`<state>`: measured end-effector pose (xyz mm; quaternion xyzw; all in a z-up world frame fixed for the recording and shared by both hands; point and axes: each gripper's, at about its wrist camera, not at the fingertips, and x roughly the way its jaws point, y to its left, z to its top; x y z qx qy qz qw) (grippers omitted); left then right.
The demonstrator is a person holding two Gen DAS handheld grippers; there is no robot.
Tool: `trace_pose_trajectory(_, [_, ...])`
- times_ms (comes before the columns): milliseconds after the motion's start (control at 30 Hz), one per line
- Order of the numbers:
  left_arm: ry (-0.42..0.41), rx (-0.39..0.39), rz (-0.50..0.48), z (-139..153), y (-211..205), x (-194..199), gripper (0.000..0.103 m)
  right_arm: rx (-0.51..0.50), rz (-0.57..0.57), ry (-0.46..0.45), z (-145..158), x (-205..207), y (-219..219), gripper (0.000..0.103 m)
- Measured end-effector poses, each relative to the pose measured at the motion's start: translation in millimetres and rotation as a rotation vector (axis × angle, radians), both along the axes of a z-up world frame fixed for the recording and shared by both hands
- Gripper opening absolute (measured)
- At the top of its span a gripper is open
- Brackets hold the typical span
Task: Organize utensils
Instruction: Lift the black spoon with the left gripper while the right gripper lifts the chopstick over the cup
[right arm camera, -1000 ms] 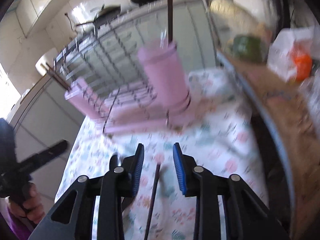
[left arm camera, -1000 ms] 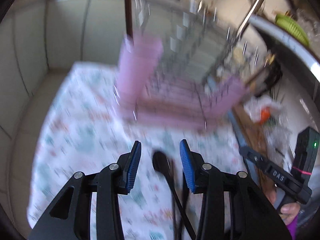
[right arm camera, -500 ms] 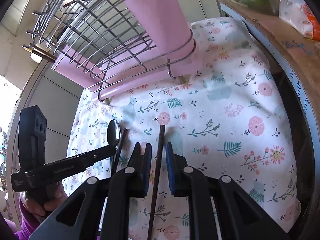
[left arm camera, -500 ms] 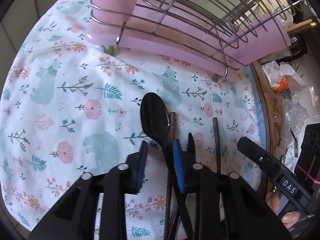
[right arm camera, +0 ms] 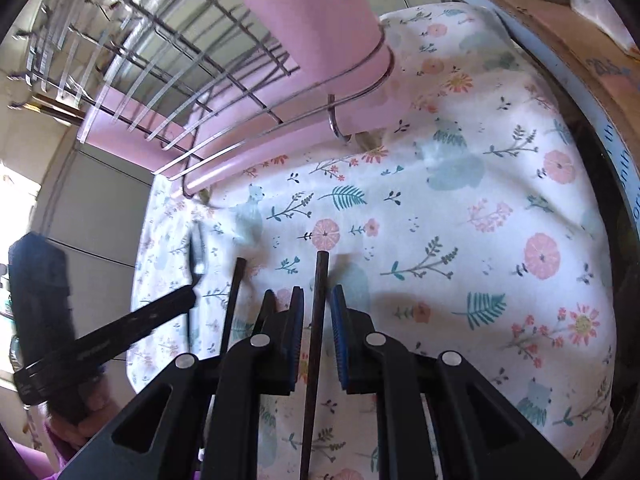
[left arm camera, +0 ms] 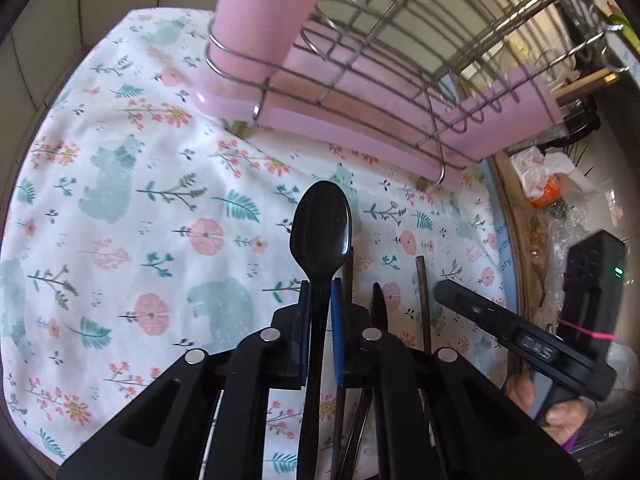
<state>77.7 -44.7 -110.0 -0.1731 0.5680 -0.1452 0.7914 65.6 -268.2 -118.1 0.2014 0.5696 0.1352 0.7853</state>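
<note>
The left hand-held gripper (left arm camera: 320,304) is clamped on the black spoon (left arm camera: 321,224) above the floral cloth (left arm camera: 120,200), while the right hand-held gripper (right arm camera: 318,312) brackets a dark chopstick (right arm camera: 320,280), pads not visibly touching.

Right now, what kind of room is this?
Probably a kitchen. A wire dish rack with a pink cup stands on a flowery cloth, and a black spoon, a knife and chopsticks lie on it.

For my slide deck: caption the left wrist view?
Left gripper clamps a black spoon above floral cloth.
</note>
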Motion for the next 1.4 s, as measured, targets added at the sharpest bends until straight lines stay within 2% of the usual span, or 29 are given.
trace_pose_trajectory(167, [-0.037,-0.03,0.003,9.5,11.5,-4.0,0.008,-0.08,0.02,0.027,-5.7,9.7,15.1,0.013])
trace_pose_trajectory(233, [-0.05,-0.034,0.003,14.3,18.4,-7.6,0.008,-0.107,0.029,0.029,-6.1,10.3,18.3,0.007])
trace_pose_trajectory(400, [-0.085,-0.04,0.006,24.2,31.8,-12.3,0.008,-0.095,0.016,0.005,-6.6,5.8,18.2,0.006])
trace_pose_trajectory(500, [-0.116,-0.055,0.009,32.9,39.7,-16.4,0.008,-0.079,0.006,-0.043,1.1,-1.6,17.9,0.006])
trace_pose_trajectory(600, [-0.174,-0.072,0.017,48.8,52.3,-23.1,0.008,-0.043,-0.001,-0.159,24.0,-10.8,12.5,0.006])
trace_pose_trajectory(733, [-0.313,-0.081,0.043,81.2,65.0,-28.2,0.008,0.009,-0.046,-0.377,69.6,-23.7,-3.8,0.006])
trace_pose_trajectory(833, [-0.408,-0.09,0.065,104.4,73.3,-29.7,0.008,0.011,-0.092,-0.536,107.4,-30.6,-16.9,0.006])
trace_pose_trajectory(1067, [-0.714,-0.073,0.139,173.7,68.1,-19.7,0.008,-0.021,-0.222,-0.885,182.4,-34.0,-39.9,0.006])
trace_pose_trajectory(1233, [-0.912,-0.051,0.211,205.3,66.4,1.9,0.008,-0.053,-0.278,-1.027,207.9,-20.0,-44.1,0.006])
trace_pose_trajectory(1400, [-1.046,-0.02,0.288,213.2,59.0,23.7,0.008,-0.063,-0.353,-1.125,217.9,-3.7,-48.1,0.006])
